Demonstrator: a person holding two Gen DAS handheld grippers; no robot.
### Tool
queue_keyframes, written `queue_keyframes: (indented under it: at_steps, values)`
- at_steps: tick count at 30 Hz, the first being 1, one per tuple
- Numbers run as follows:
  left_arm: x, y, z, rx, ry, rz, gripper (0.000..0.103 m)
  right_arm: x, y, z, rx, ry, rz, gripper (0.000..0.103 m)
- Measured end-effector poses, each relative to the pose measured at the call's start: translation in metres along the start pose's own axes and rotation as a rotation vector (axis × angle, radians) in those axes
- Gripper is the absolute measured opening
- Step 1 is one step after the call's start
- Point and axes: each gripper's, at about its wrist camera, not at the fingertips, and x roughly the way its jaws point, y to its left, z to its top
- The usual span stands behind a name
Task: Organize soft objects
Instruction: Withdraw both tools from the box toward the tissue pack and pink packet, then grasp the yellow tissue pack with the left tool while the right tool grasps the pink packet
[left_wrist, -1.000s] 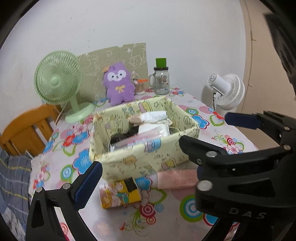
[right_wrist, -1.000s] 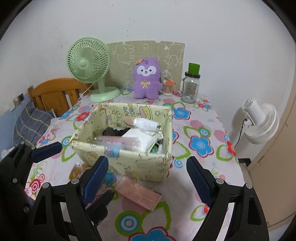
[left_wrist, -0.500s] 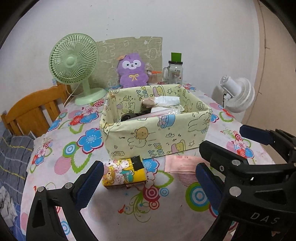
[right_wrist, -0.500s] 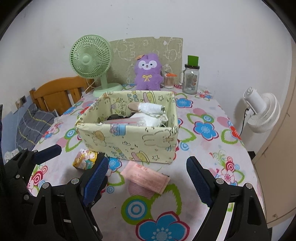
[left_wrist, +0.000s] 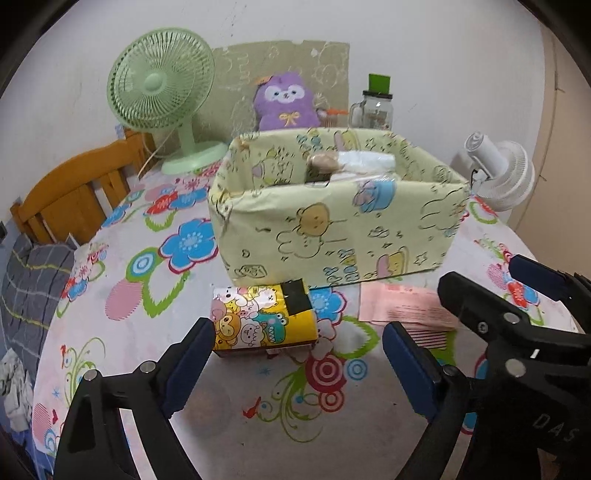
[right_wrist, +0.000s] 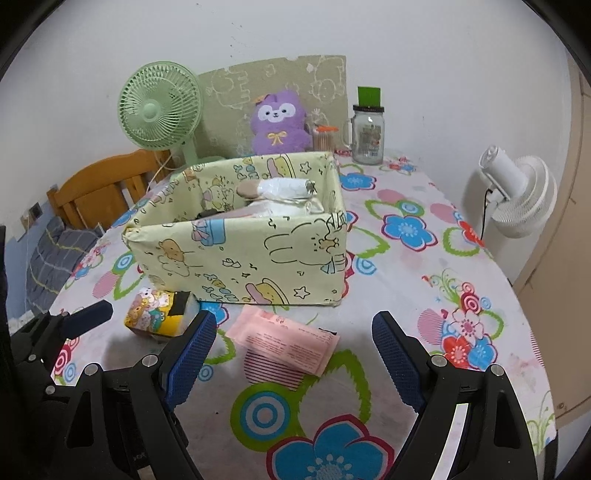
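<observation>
The flowered tabletop (left_wrist: 122, 295) fills more of my view than a second ago, since both my claws have sunk toward it, and the yellow cartoon-print box (left_wrist: 332, 229), already holding a few wrapped items, now looms above them. That puts me in reach of the two soft packs left outside it, so I judge the pick-up is next. My left claw (left_wrist: 295, 365) is closing, nothing between its pads yet, with the cartoon tissue pack (left_wrist: 262, 317) just ahead, near the box's front wall, long axis running across my view. My right claw (right_wrist: 291, 354) hangs released and empty over the flat pink packet (right_wrist: 284, 341), whose long axis slants from upper left to lower right, in front of the box.
</observation>
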Motion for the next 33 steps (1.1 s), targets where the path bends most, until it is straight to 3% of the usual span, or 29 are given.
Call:
queue_keyframes:
  at_steps: [12, 27, 33]
  values:
    - [0.033, 0.008, 0.001, -0.012, 0.071, 0.055, 0.092, 0.040, -0.001, 0.000, 0.000, 0.084, -0.016, 0.088]
    - [0.053, 0.017, 0.004, -0.036, 0.123, 0.083, 0.093, 0.063, 0.001, 0.006, -0.011, 0.099, 0.001, 0.088]
    - [0.049, 0.016, 0.002, -0.050, 0.111, 0.005, 0.067, 0.066, 0.000, 0.007, -0.008, 0.114, 0.001, 0.088]
